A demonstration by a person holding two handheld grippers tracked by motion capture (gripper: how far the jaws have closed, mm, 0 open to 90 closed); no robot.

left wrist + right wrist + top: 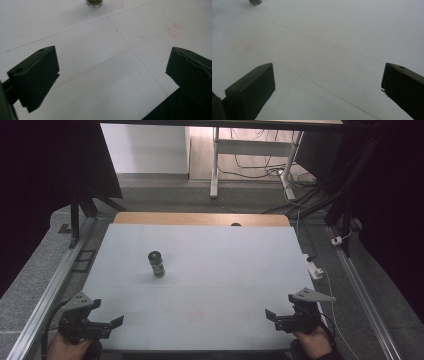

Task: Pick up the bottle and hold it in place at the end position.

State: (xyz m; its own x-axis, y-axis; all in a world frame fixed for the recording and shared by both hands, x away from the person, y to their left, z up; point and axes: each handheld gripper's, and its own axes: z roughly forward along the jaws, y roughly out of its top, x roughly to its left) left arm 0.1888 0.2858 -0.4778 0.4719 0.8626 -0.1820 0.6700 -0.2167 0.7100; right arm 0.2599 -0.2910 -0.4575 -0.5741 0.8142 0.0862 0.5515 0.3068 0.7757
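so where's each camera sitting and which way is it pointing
high view: above the person's side, looking forward and down on the white table; both hands enter at the bottom, left tool and right tool open.
left gripper view: rides the left tool, looking along its spread jaws across the table toward the dark jar.
right gripper view: rides the right tool, jaws apart, facing the tabletop.
shared: all three catch the jar.

The white tabletop [210, 285] lies open from its near edge to its far edge. One small dark jar [156, 263] stands upright left of centre, well apart from both near corners; a gripper could pass it on every side.
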